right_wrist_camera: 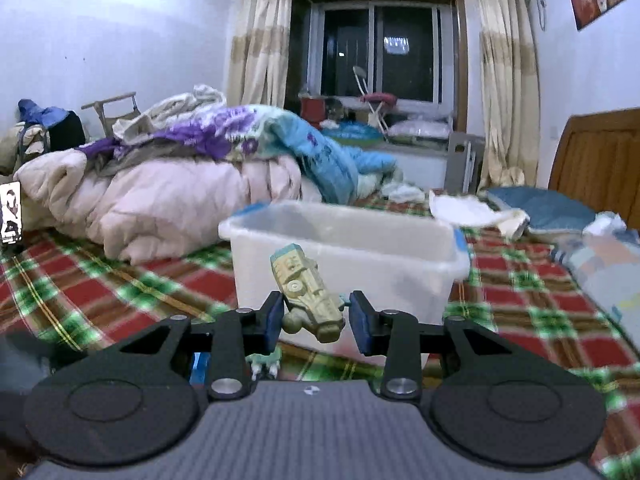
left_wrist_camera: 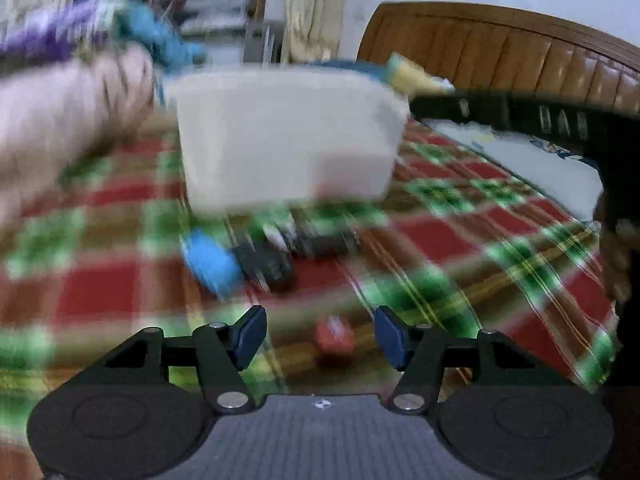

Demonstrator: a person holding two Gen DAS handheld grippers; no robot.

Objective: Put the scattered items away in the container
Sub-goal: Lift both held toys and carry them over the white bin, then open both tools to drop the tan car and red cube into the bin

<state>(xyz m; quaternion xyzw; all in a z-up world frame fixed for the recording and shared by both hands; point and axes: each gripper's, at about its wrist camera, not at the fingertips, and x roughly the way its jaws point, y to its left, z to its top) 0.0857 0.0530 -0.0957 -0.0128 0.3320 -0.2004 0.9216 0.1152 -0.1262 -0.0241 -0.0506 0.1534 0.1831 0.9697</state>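
Note:
A white translucent plastic bin stands on the plaid bedspread; it also shows in the blurred left wrist view. My right gripper is shut on a tan toy vehicle and holds it just in front of the bin's near wall. My left gripper is open and empty above the bedspread. Ahead of it lie a small red toy, a blue toy and dark toy vehicles in front of the bin. The right gripper's body reaches in from the right.
A pile of pink, purple and blue quilts lies left of the bin. Pillows and folded cloth lie at the right by the wooden headboard. A small green toy lies under my right gripper.

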